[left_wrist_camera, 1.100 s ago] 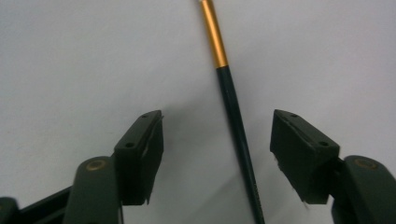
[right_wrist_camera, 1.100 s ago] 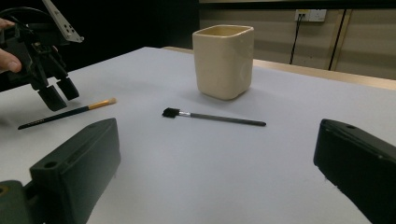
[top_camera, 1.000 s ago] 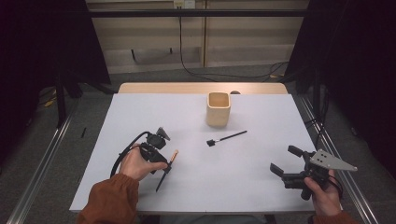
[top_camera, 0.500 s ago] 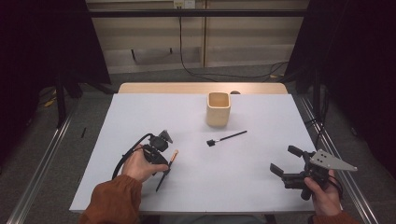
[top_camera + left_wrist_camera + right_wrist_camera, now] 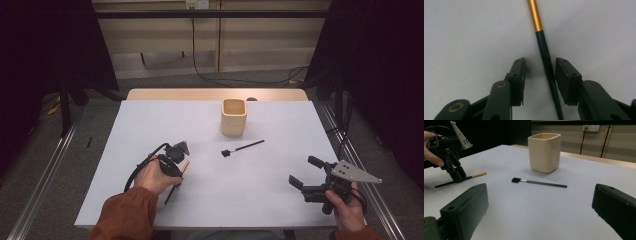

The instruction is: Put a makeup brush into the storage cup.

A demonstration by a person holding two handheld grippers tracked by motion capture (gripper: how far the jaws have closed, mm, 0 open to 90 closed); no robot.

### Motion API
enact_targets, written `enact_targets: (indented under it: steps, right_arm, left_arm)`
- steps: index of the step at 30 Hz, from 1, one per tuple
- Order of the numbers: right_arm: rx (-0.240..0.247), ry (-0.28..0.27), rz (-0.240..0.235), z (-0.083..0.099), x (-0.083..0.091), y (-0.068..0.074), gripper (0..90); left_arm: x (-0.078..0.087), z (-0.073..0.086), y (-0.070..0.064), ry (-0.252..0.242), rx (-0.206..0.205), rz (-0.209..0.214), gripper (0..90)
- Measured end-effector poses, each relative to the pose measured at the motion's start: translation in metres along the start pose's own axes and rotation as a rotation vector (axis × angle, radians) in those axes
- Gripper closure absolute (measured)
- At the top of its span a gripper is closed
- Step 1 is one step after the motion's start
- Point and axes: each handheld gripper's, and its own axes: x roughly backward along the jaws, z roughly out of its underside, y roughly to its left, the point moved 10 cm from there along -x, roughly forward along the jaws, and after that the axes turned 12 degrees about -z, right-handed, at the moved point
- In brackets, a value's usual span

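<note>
A brush with a dark handle (image 5: pixel 170 194) and a gold ferrule (image 5: pixel 535 15) lies on the white table at front left. My left gripper (image 5: pixel 176 172) points down over it, open, one jaw on each side of the handle (image 5: pixel 546 62) with a gap on both sides. The right gripper view shows that gripper (image 5: pixel 457 176) standing on the table astride the brush (image 5: pixel 477 175). My right gripper (image 5: pixel 304 171) is held at front right, open wide and holding nothing (image 5: pixel 540 195). A second, black-tipped brush (image 5: pixel 243 147) (image 5: pixel 539 182) lies mid-table.
A cream square cup (image 5: pixel 234 116) (image 5: pixel 544 152) stands upright behind the black-tipped brush. The white table (image 5: pixel 280 210) ends in a wooden strip (image 5: pixel 215 94) at the far side. Metal rails run along the floor on both sides.
The left gripper has shifted slightly down and right over the brush. The right gripper, the cup and the second brush have not moved.
</note>
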Motion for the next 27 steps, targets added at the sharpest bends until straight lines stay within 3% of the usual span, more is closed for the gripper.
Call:
enact_targets:
  steps: [8, 14, 17, 27]
  right_arm:
    - [0.000, 0.001, -0.002, 0.0000, -0.0003, 0.0000, 0.0]
    - [-0.009, 0.001, 0.000, 0.0001, -0.0007, 0.0000, 0.0]
    - [-0.008, 0.008, 0.002, 0.0009, -0.0012, -0.0001, 0.0]
    - [-0.010, 0.006, 0.002, 0.0007, -0.0010, -0.0004, 0.0]
  left_arm:
    - [-0.0009, -0.0018, -0.0004, 0.034, 0.009, -0.024, 64.5]
    - [-0.0008, -0.0018, 0.0056, 0.022, 0.020, -0.014, 84.0]
    - [-0.0007, -0.0021, 0.0060, 0.021, 0.015, -0.019, 84.3]
    - [0.0008, -0.0009, 0.0085, -0.002, 0.027, 0.036, 84.5]
